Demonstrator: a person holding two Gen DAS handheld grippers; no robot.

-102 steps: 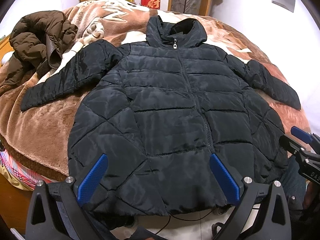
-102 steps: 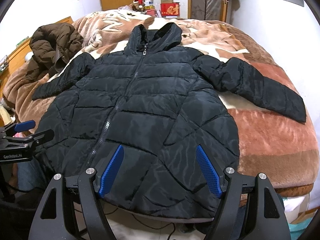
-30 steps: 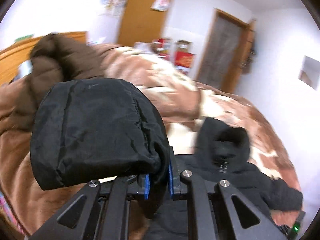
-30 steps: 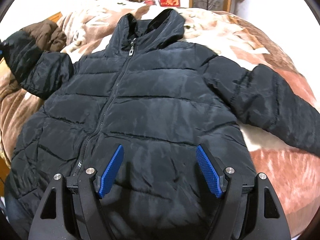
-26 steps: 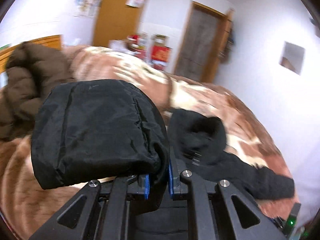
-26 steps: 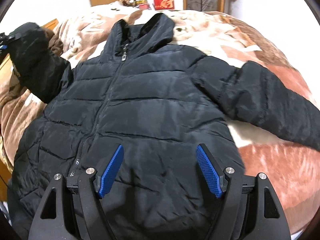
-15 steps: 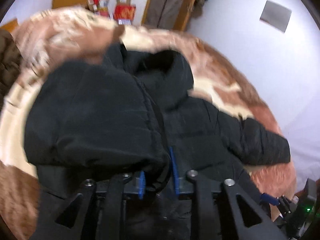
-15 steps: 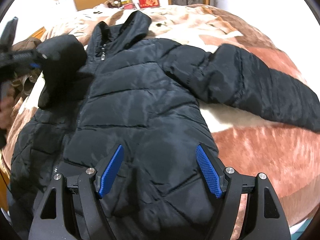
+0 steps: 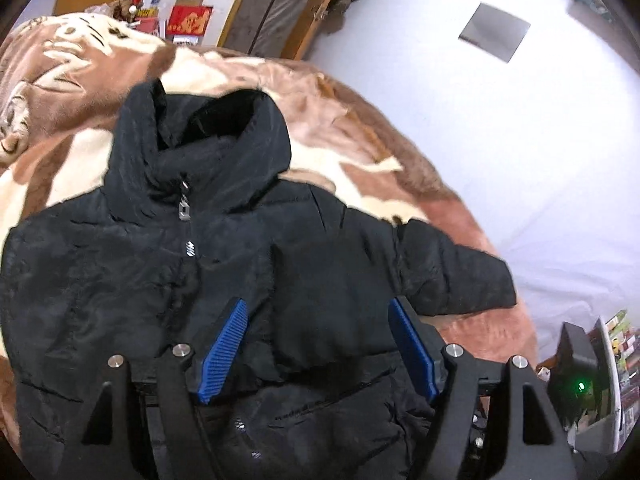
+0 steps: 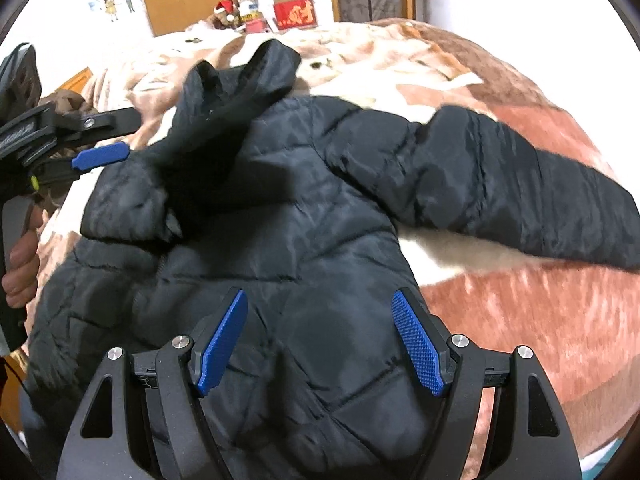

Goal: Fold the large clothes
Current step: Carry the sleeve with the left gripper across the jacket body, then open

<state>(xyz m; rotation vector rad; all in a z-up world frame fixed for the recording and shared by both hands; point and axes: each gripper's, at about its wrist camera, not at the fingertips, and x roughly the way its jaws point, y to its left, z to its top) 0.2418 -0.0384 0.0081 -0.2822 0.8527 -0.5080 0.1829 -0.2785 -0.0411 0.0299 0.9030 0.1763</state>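
Only a black jacket (image 10: pixel 304 240) flat on the blanket (image 10: pixel 540 320)

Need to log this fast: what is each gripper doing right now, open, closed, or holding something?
Left gripper: open, jaws just opened, sleeve let go on the black jacket.
Right gripper: open, holding nothing.

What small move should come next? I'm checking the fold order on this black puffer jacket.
Probably bring the right gripper to the outstretched black sleeve and fold it across. The other sleeve already lies over the black quilted puffer jacket; the left gripper has just been opening, nothing pinched between its blue pads.
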